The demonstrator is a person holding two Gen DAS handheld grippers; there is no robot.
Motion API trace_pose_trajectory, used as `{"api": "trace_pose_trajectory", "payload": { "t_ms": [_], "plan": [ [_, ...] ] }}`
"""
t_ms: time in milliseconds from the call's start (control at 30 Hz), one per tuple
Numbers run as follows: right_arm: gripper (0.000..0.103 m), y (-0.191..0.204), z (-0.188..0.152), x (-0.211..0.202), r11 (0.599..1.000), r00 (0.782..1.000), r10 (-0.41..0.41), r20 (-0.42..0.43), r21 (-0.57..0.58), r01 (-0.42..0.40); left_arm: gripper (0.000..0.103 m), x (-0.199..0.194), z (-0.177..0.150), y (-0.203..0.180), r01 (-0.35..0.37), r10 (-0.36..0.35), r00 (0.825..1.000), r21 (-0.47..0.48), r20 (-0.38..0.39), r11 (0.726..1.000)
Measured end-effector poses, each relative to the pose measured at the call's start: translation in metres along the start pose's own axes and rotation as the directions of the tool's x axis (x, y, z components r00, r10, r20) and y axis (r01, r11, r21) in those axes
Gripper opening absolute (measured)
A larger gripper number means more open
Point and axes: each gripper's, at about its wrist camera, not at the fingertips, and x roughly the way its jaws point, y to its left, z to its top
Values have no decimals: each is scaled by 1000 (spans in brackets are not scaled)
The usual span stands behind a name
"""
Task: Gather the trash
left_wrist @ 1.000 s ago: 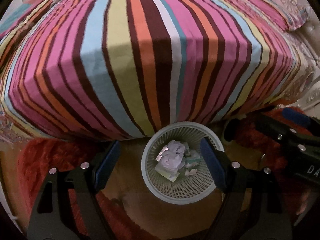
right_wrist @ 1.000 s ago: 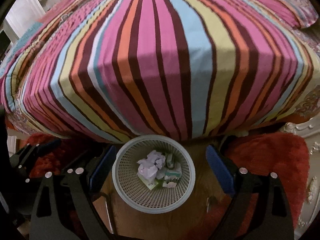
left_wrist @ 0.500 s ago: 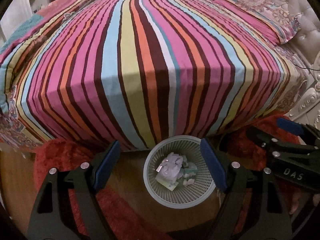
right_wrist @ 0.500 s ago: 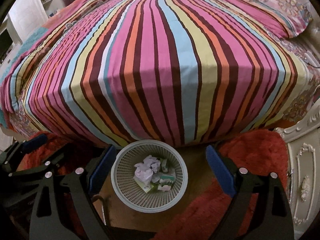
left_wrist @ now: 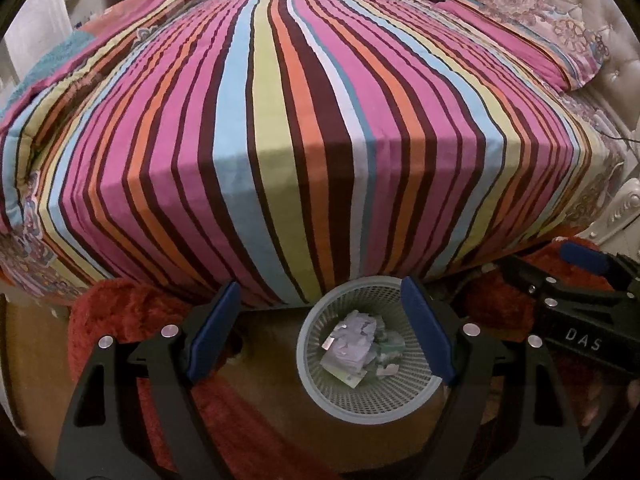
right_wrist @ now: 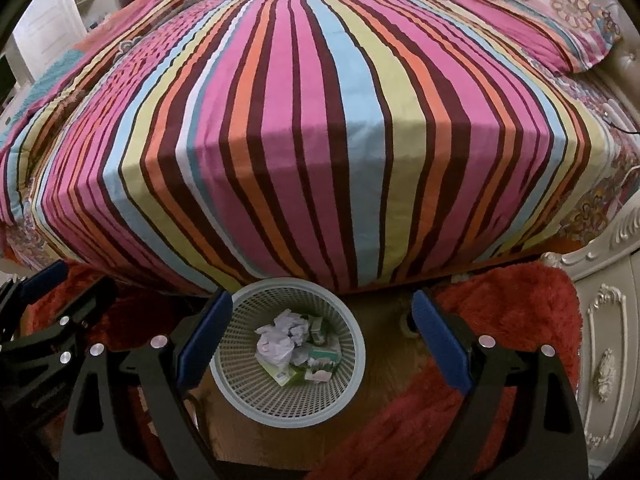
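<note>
A pale mesh wastebasket (left_wrist: pixel 352 400) (right_wrist: pixel 256 400) stands on the wooden floor at the foot of the bed. Crumpled white paper (left_wrist: pixel 352 344) (right_wrist: pixel 280 344) and small green-printed packets (right_wrist: pixel 320 360) lie inside it. My left gripper (left_wrist: pixel 320 332) hangs above the floor with its jaws wide apart and nothing between them; the basket shows by its right finger. My right gripper (right_wrist: pixel 320 336) is likewise open and empty, with the basket by its left finger. Each gripper shows in the other's view: the right gripper (left_wrist: pixel 576 280) at the right edge, the left gripper (right_wrist: pixel 44 304) at the left edge.
A bed with a bright striped cover (left_wrist: pixel 304 128) (right_wrist: pixel 320 120) fills most of both views, with patterned pillows (left_wrist: pixel 552 36) at its far right. A red shaggy rug (right_wrist: pixel 500 320) (left_wrist: pixel 120 320) lies on both sides of the basket. A cream carved cabinet (right_wrist: pixel 608 340) stands at the right.
Both views have tilted upward, so more of the bed top and the pillows shows and the basket sits lower and smaller. Both grippers' jaws stay as wide as before.
</note>
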Motion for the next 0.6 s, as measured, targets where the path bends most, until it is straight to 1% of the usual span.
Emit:
{"api": "trace_pose_trajectory", "payload": {
  "t_ms": [133, 200, 333, 433, 600],
  "plan": [
    [87, -4, 1, 4, 1000, 1000, -3, -4, 2, 3, 80, 2, 0, 6, 28, -28, 1000, -29, 1, 999],
    [87, -4, 1, 5, 1000, 1000, -2, -7, 6, 2, 80, 2, 0, 6, 24, -23, 1000, -27, 12, 999],
    [87, -3, 3, 7, 1000, 1000, -2, -15, 0, 2, 80, 0, 0, 1, -13, 13, 999, 3, 33, 1000],
    [87, -2, 2, 7, 1000, 1000, -1, -10, -5, 1, 80, 0, 1, -1, -2, 2, 1000, 11, 30, 1000],
    [87, -1, 0, 8, 1000, 1000, 0, -9, -6, 0, 80, 2, 0, -5, -6, 6, 1000, 29, 22, 1000]
  ]
}}
